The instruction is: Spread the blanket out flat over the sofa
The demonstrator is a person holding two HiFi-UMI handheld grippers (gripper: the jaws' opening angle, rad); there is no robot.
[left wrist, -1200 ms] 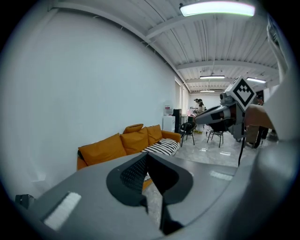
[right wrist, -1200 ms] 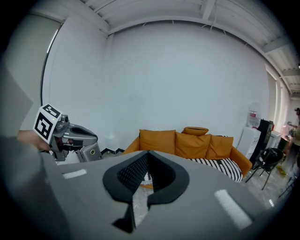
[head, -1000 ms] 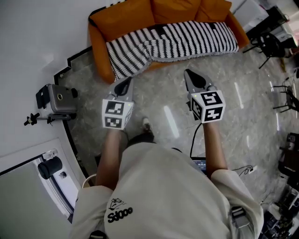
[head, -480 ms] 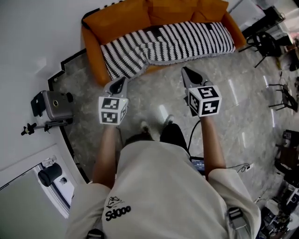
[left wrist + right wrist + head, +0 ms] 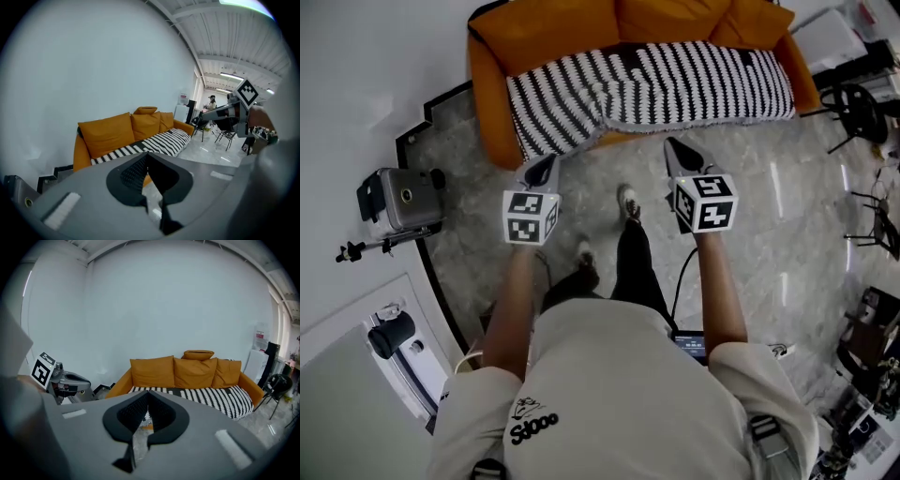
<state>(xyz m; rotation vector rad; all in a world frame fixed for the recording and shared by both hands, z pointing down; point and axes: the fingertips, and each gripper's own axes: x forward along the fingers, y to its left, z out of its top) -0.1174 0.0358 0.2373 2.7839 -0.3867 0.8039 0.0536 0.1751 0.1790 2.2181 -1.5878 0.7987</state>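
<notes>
At the far left of my head view a camera on a stand (image 5: 398,200) sits on the floor (image 5: 787,216), close to the white wall (image 5: 356,56).

Next comes my left claw (image 5: 550,161), held out low over the floor and pointing at the left end of the sofa (image 5: 548,28). Its own view shows the two jaws pressed together at the tips with nothing between them, so it is closed and empty.

The orange sofa stands against the wall ahead of me, with three back cushions and a smaller one perched on top. The black-and-white striped blanket (image 5: 675,84) lies on the seat and reaches nearly from one armrest to the other. Its front edge hangs over the front of the seat. The left part is rumpled, with a crease running across it, while the right part lies smoother. Neither claw touches the blanket; both are well short of it.

Between the claws, one of the operator's shoes (image 5: 628,202) is planted forward on the floor.

My right claw (image 5: 673,144) points at the middle of the sofa. Its view also shows the jaws meeting at the tips, closed on nothing, with the striped cloth visible beyond them.

At the far right a black chair (image 5: 855,101) stands on the floor past the sofa's right armrest.
</notes>
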